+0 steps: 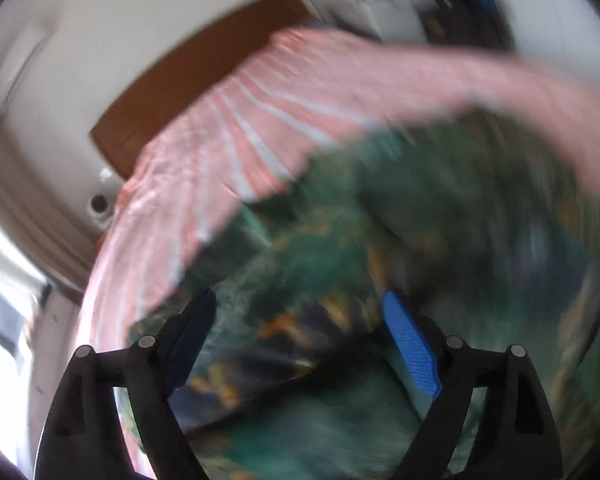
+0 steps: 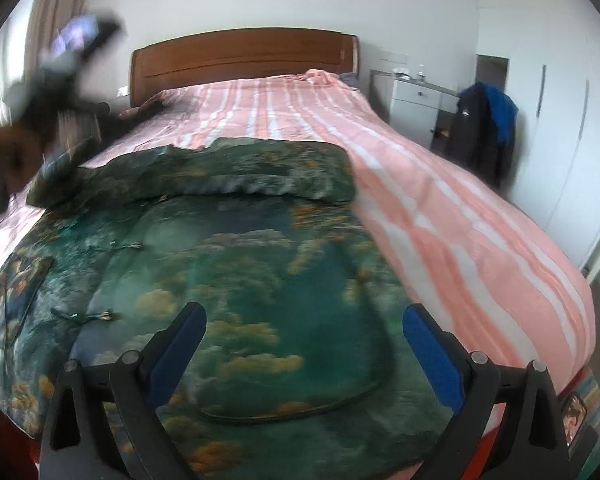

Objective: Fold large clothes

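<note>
A large green garment (image 2: 236, 264) printed with clouds lies spread on the bed, and its far part is folded over into a thick roll (image 2: 260, 184). My right gripper (image 2: 304, 314) hangs open above its near half with nothing between the blue pads. In the left wrist view, which is blurred and tilted, the same garment (image 1: 340, 248) fills the lower frame. My left gripper (image 1: 298, 304) is open over it and holds nothing. A brown sleeve (image 2: 4, 160) with a dark blurred tool body sits at the garment's far left corner.
The pink striped bedsheet (image 2: 440, 200) covers the bed to the wooden headboard (image 2: 240, 56). A white nightstand (image 2: 412, 104) and a chair draped with dark and blue jackets (image 2: 484, 128) stand on the right, in front of white wardrobe doors (image 2: 560, 120).
</note>
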Motion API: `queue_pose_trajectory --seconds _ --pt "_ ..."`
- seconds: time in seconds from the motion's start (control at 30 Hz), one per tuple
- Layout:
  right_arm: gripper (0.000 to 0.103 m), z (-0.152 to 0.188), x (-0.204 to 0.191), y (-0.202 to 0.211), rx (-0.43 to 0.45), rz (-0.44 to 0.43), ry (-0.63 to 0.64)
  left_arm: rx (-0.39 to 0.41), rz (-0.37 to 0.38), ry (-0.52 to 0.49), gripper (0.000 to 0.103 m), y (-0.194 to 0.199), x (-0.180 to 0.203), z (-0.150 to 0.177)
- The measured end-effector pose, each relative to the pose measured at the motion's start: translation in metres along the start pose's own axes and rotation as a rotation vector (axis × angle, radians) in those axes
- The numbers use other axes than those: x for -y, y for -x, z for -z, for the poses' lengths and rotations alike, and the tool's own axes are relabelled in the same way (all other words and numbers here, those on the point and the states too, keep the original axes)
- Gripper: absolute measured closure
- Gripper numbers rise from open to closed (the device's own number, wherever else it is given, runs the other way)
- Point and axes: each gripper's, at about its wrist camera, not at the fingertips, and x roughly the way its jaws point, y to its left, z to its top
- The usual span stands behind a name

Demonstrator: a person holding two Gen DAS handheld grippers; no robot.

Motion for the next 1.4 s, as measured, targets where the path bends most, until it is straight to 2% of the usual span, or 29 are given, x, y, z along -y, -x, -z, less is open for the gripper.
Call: queue_pose_trajectory --seconds 0.07,0.13,0.23,0.3,0.4,0.5,0.7,0.83,0.97,1.13,1.27,1.4 --pt "0.005 0.001 0.012 0.000 0.000 0.012 -0.029 -0.047 0.016 -0.087 0.016 -0.005 0.028 0.026" --pt "0.005 0.002 0.024 0.000 0.002 0.024 -0.057 -0.051 0.028 -0.107 0.016 0.003 0.028 0.041" --pt "0.005 0.003 0.038 -0.004 -0.006 0.030 -0.101 -0.050 0.055 -0.069 0.012 0.022 0.005 0.054" --pt "0.005 0.001 0.041 -0.005 0.000 0.022 -0.112 -0.044 0.051 -0.025 0.006 0.032 -0.015 0.057" --pt "0.005 0.001 0.036 -0.005 0.009 0.007 -0.105 -0.061 0.024 0.018 0.006 0.020 -0.044 0.054" --pt "0.005 0.004 0.028 -0.009 -0.004 -0.010 -0.083 -0.093 0.020 0.058 0.006 -0.004 -0.054 0.047" --pt "0.005 0.008 0.022 -0.008 0.000 -0.016 -0.051 -0.159 0.007 0.129 0.006 -0.056 -0.042 0.024" --pt "0.005 0.010 0.022 -0.013 -0.018 -0.022 -0.046 -0.167 0.014 0.206 0.006 -0.065 -0.044 0.011" --pt "0.005 0.010 0.022 -0.012 -0.013 -0.030 -0.046 -0.138 0.043 0.220 0.006 -0.037 -0.044 0.022" --pt "0.005 0.009 0.024 -0.013 -0.008 -0.041 -0.054 -0.096 0.037 0.246 0.006 0.016 -0.065 0.060" --pt "0.005 0.002 0.037 -0.011 0.002 -0.024 -0.090 -0.094 -0.012 0.376 0.003 0.055 -0.115 0.105" --pt "0.005 -0.005 0.063 -0.012 0.012 0.039 -0.160 -0.137 -0.130 0.565 0.002 0.072 -0.175 0.159"
